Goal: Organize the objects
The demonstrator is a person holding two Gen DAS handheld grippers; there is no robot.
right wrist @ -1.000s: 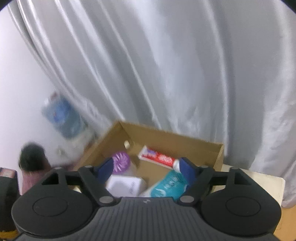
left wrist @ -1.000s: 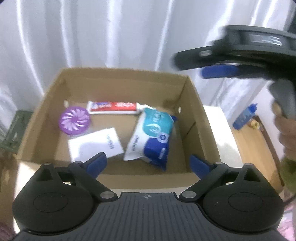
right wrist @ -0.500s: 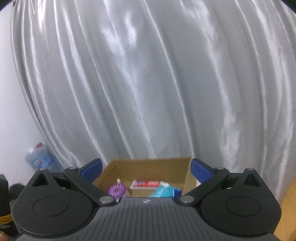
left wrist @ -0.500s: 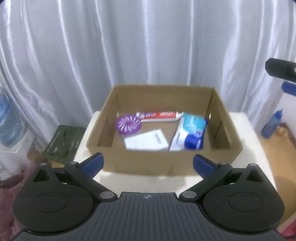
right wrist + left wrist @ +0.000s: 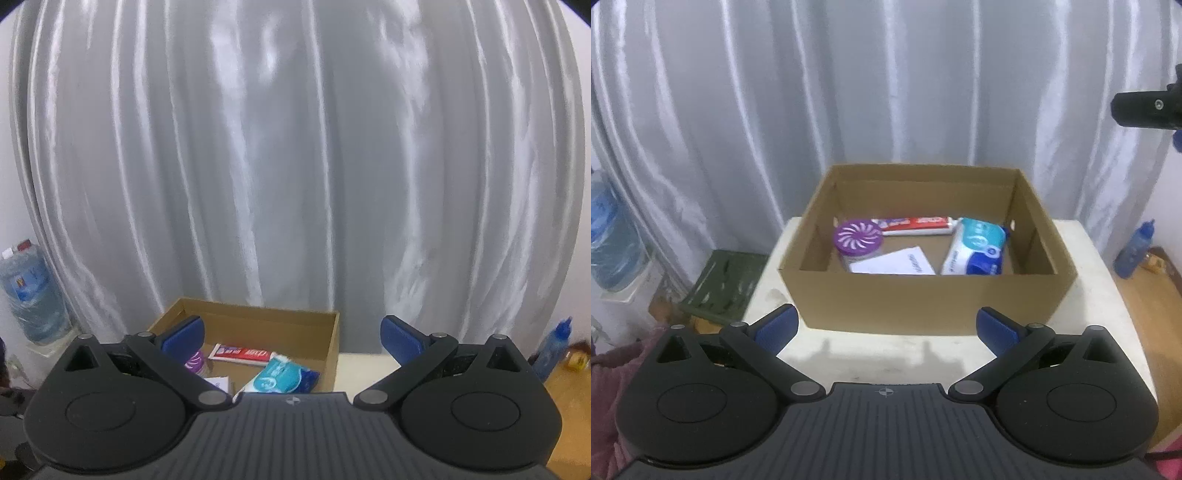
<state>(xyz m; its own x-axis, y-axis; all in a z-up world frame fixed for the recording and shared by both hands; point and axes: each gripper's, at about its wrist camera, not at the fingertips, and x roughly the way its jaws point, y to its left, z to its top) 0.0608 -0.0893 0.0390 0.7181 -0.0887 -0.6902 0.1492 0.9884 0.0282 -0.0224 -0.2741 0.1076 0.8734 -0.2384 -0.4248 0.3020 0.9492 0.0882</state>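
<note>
We see the cardboard box [image 5: 925, 291] ahead and below both empty, wide-open grippers: left hand-held gripper [image 5: 885, 329] nearer than right hand-held gripper [image 5: 291, 338].

Both grippers draw back from the open brown cardboard box [image 5: 925, 291]: the left gripper [image 5: 884, 328] now views it whole on the white table [image 5: 1097, 295], while the right gripper [image 5: 291, 334], jaws freshly widened and empty, tilts up toward the grey satin curtain [image 5: 295, 166].
</note>
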